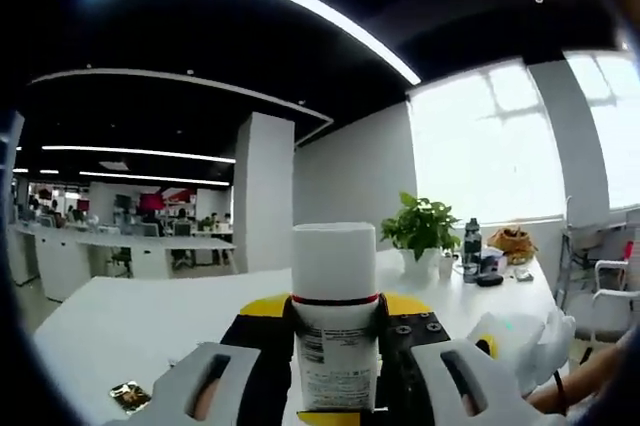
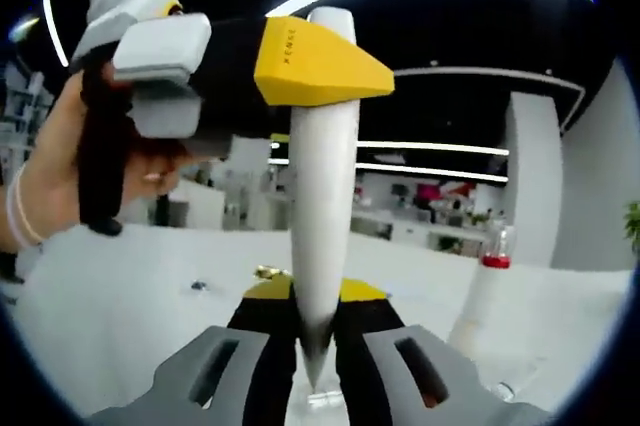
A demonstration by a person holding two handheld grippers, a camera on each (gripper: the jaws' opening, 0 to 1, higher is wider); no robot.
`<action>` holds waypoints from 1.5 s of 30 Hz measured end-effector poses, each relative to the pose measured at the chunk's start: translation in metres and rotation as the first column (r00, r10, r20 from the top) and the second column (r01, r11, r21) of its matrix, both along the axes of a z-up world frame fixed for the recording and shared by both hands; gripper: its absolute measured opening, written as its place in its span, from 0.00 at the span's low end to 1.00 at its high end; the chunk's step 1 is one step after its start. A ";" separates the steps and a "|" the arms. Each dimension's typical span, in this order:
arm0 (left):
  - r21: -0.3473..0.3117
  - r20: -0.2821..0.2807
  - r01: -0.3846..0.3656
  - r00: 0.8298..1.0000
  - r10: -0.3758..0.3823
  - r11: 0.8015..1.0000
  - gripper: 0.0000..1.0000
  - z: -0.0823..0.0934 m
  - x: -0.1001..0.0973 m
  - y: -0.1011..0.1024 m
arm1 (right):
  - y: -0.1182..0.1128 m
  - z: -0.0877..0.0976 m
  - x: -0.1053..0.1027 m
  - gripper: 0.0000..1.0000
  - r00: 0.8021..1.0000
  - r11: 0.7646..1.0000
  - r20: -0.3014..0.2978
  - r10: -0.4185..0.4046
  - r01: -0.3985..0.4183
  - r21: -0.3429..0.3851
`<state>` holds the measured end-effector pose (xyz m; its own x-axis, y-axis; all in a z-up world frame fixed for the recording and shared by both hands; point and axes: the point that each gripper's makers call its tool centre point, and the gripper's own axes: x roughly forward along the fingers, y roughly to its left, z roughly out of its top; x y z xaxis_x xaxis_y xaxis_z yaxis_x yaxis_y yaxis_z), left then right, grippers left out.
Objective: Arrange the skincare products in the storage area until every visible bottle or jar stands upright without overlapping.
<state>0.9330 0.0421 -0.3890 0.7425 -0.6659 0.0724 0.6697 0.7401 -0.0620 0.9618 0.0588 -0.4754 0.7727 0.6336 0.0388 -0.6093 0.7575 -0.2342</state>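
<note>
Where office desks recede, white table (image 1: 120, 326) spreads

Both views low, close, level across the shared white table (image 1: 120, 331).

Right gripper (image 2: 318, 341) and left gripper (image 2: 300, 96) both clamp white tube (image 2: 322, 206).

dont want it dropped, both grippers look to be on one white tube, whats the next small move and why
Probably open the right gripper and back off. The white tube hangs above the table, crimped end between that gripper's jaws, while the left gripper clamps it higher up; one hold seems enough to place it.
</note>
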 end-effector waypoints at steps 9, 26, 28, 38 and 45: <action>0.005 0.099 -0.066 0.993 0.065 0.998 0.46 0.003 -0.004 0.011 | -0.009 -0.001 0.007 0.09 0.997 0.993 0.026 -0.071 0.073 -0.092; 0.136 0.262 -0.235 0.945 0.194 0.962 0.70 0.009 0.003 0.078 | -0.033 0.005 0.010 0.09 0.919 0.835 0.324 -0.224 0.352 -0.423; 0.184 0.292 -0.259 0.935 0.199 0.948 0.70 0.005 0.002 0.083 | -0.035 0.004 0.013 0.09 0.910 0.813 0.346 -0.228 0.374 -0.446; 0.430 0.470 -0.413 0.862 0.191 0.803 0.76 -0.025 0.007 0.090 | -0.044 0.007 0.014 0.10 0.844 0.668 0.491 -0.216 0.494 -0.556; 0.584 0.552 -0.506 0.821 0.146 0.635 0.73 -0.051 0.014 0.088 | -0.042 0.001 0.016 0.10 0.818 0.573 0.549 -0.170 0.535 -0.620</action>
